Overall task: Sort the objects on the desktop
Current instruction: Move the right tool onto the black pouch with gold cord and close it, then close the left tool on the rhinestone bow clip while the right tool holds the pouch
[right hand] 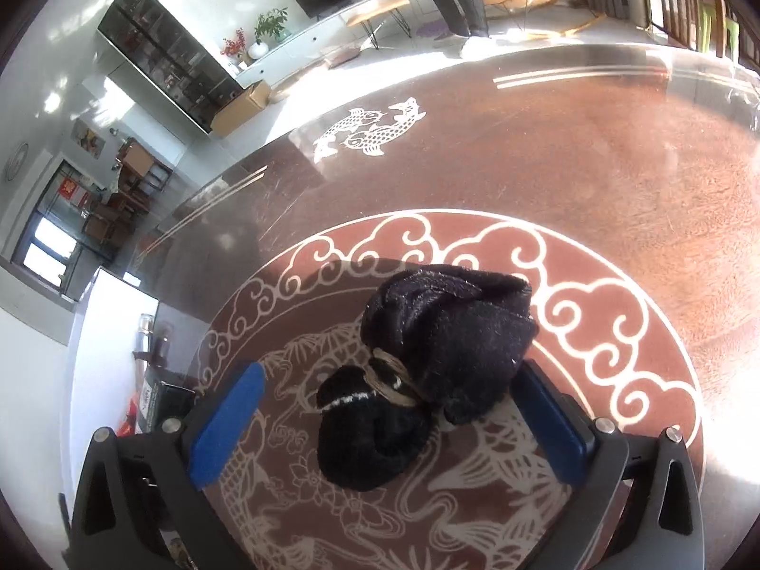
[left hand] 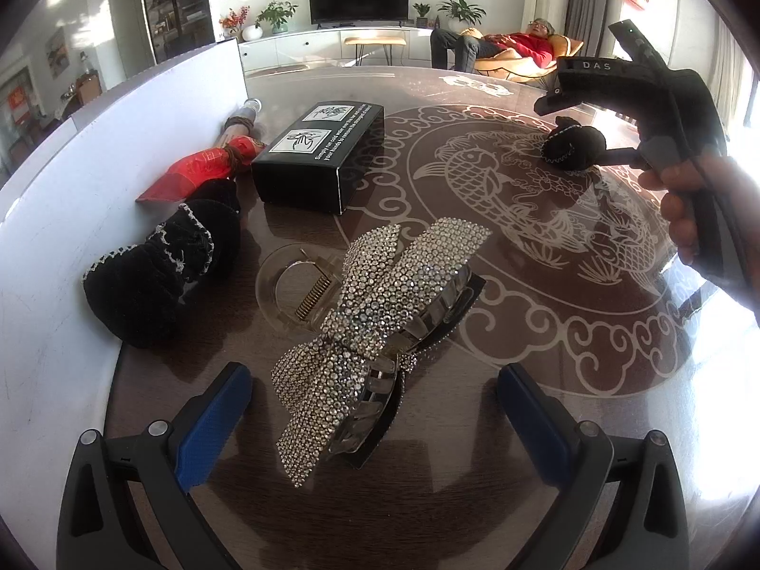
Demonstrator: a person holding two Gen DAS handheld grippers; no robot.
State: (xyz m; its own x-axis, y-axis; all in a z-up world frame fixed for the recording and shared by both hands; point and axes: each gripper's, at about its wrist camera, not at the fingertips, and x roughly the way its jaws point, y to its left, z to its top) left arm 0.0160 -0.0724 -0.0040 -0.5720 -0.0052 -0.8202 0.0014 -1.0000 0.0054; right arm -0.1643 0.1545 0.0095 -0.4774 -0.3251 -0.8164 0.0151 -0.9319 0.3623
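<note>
Two grippers are working over a brown patterned table (left hand: 546,247). The left gripper (left hand: 375,408) is hovering with fingers spread wide around one rhinestone bow hair clip (left hand: 375,313). The right gripper (right hand: 389,422) is straddling one black velvet pouch (right hand: 427,361), fingers wide, not gripping. One black scrunchie (left hand: 161,266), one black box (left hand: 323,152) and one red-wrapped bottle (left hand: 209,166) are lying along a white board (left hand: 95,152).

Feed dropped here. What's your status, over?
Both tongs open, left around rhinestone bow clip, right around black velvet pouch. Both items on the table. Nothing blocking.
</note>
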